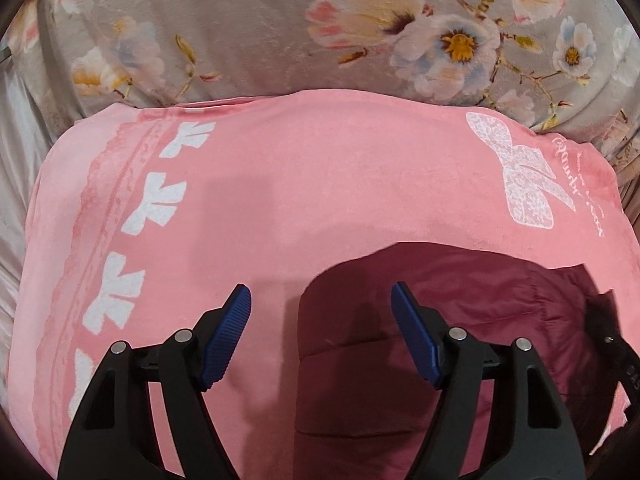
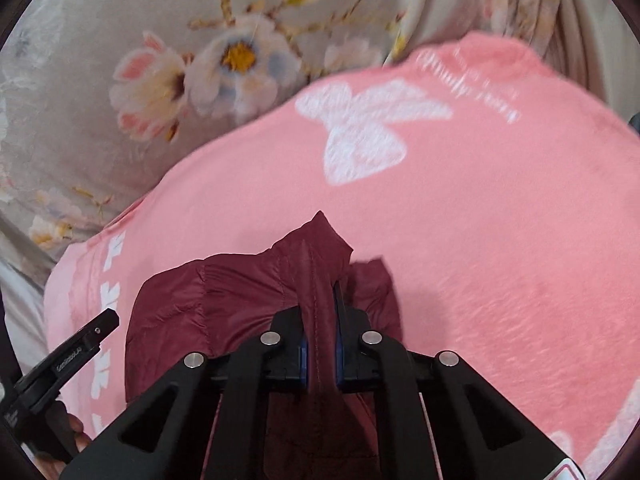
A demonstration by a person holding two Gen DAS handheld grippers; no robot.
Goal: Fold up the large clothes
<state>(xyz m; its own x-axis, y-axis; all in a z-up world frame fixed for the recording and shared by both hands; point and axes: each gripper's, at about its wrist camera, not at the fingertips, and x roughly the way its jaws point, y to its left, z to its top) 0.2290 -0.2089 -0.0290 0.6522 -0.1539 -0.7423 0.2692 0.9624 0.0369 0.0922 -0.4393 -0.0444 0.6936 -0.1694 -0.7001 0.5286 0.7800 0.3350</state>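
A dark maroon quilted jacket [image 1: 440,320] lies on a pink blanket [image 1: 300,200] with white bow prints. My left gripper [image 1: 322,300] is open, its blue pads [image 1: 228,336] spread above the jacket's left edge, holding nothing. In the right wrist view my right gripper [image 2: 320,320] is shut on a raised fold of the maroon jacket [image 2: 240,292], pinched between its jaws and lifted above the pink blanket [image 2: 480,240]. The left gripper's black body [image 2: 60,364] shows at the lower left of that view.
A grey floral bedspread [image 1: 260,28] lies beyond the pink blanket, also in the right wrist view [image 2: 140,80]. Pale satin fabric [image 1: 16,200] hangs at the left edge.
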